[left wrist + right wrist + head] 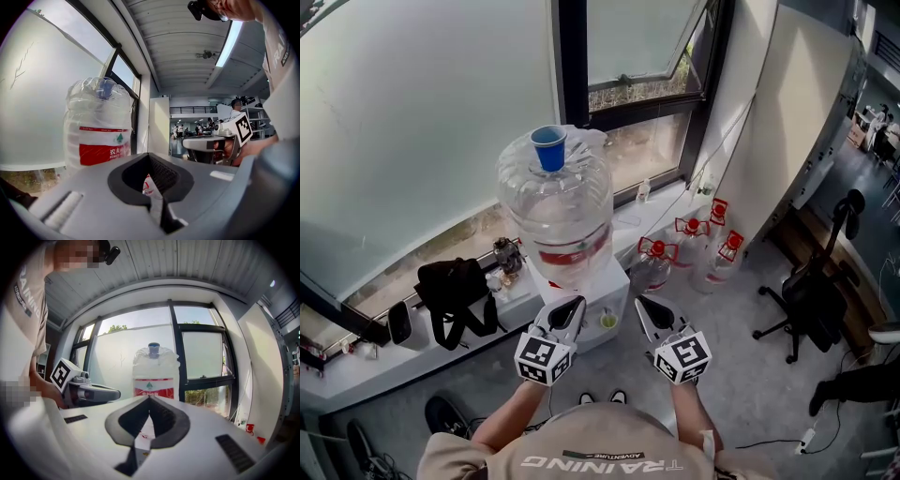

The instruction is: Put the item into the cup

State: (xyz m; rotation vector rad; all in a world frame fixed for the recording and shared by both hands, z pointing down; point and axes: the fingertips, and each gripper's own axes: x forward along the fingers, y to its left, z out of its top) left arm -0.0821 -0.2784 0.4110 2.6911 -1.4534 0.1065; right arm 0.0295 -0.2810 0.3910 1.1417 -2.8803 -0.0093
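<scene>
A blue cup (548, 147) stands upside-up on the top of a large clear water bottle (558, 211) with a red and white label (98, 147), which sits on a white dispenser (614, 291). A small yellow-green round thing (608, 321) lies on the dispenser's front ledge. My left gripper (572, 306) and right gripper (645, 307) hover side by side just before the dispenser, well below the cup. Both point at the bottle (153, 373). The left gripper's (149, 154) jaws meet at the tips, and so do the right gripper's (150, 397). Neither holds anything that I can see.
A black bag (455, 295) lies on the window sill at the left. Several clear jugs with red handles (694, 246) stand on the floor right of the dispenser. An office chair (811, 295) is further right. A black shoe (445, 412) lies by my left arm.
</scene>
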